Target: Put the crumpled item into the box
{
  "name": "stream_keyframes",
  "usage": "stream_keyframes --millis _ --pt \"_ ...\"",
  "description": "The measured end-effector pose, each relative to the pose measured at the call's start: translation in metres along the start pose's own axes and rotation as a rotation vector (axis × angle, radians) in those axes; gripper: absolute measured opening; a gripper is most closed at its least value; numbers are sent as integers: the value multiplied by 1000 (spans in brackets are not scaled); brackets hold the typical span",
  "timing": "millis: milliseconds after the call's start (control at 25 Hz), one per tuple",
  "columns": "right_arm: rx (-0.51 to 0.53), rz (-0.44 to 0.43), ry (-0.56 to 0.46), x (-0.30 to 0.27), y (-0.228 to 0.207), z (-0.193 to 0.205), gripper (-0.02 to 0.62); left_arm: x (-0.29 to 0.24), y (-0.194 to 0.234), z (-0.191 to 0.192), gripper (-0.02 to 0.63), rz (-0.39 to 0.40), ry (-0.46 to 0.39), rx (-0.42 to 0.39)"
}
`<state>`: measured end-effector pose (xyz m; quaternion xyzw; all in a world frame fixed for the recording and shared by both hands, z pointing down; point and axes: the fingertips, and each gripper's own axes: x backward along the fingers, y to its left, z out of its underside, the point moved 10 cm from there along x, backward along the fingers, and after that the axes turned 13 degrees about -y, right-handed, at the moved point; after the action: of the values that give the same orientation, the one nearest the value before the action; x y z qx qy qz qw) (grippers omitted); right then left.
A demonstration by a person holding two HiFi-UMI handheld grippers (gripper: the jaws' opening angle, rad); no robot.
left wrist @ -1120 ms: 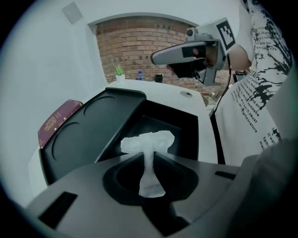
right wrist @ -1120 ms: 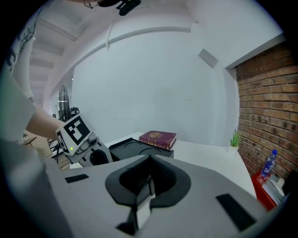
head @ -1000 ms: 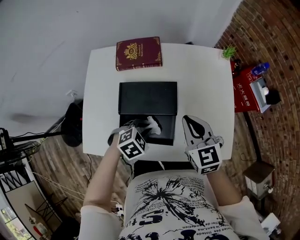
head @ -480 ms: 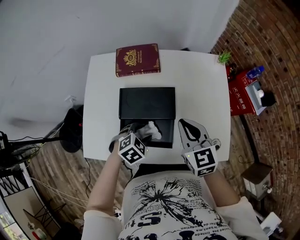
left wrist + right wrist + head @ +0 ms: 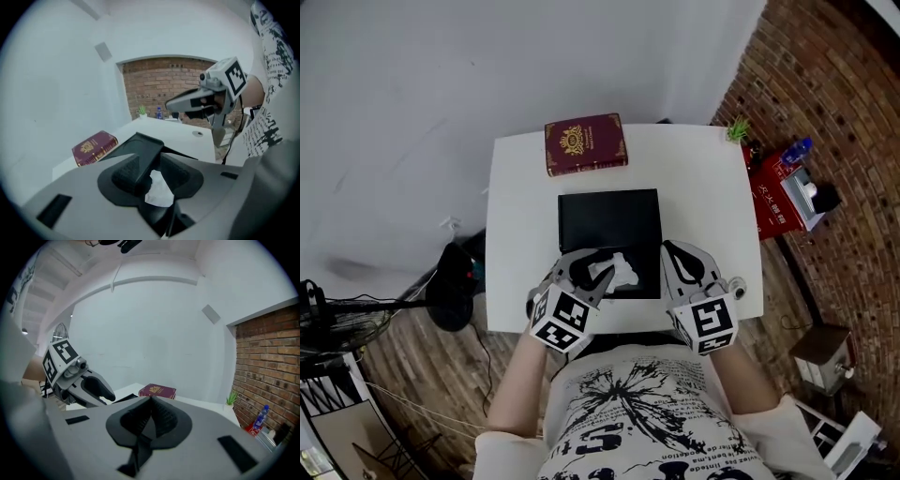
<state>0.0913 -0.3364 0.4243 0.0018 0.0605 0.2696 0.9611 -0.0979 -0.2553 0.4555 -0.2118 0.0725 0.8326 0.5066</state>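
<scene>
A crumpled white paper (image 5: 612, 272) lies in the open black box (image 5: 654, 283), whose lid (image 5: 609, 217) is folded back behind it. My left gripper (image 5: 586, 268) sits at the box's near left corner, its tips just short of the paper. In the left gripper view the paper (image 5: 159, 190) shows through the gap between the jaws of my left gripper (image 5: 155, 165). The jaws are closing, and the pads do not press on the paper. My right gripper (image 5: 677, 253) hovers at the box's right side, shut and empty, its pads meeting (image 5: 151, 401).
A dark red book (image 5: 586, 143) lies at the far edge of the white table (image 5: 516, 216). A small green plant (image 5: 736, 128) stands at the far right corner. Beside the table are a red case (image 5: 780, 192) and a black stand (image 5: 455, 286) on the floor.
The left gripper has let go of the crumpled paper, which now rests in the box, and has drawn back toward the near edge. The right gripper stayed beside the box.
</scene>
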Motion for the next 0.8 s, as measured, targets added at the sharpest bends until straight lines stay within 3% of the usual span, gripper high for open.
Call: stream_keyframes --millis 400,560,800 --pt "20 29 -109 13 29 -34 15 85 11 -56 52 -203 -300 3" --pt "18 30 -169 14 31 -50 15 111 13 -65 15 -283 -464 37" --pt "15 14 -187 11 35 -56 14 131 17 -66 14 -334 -549 85"
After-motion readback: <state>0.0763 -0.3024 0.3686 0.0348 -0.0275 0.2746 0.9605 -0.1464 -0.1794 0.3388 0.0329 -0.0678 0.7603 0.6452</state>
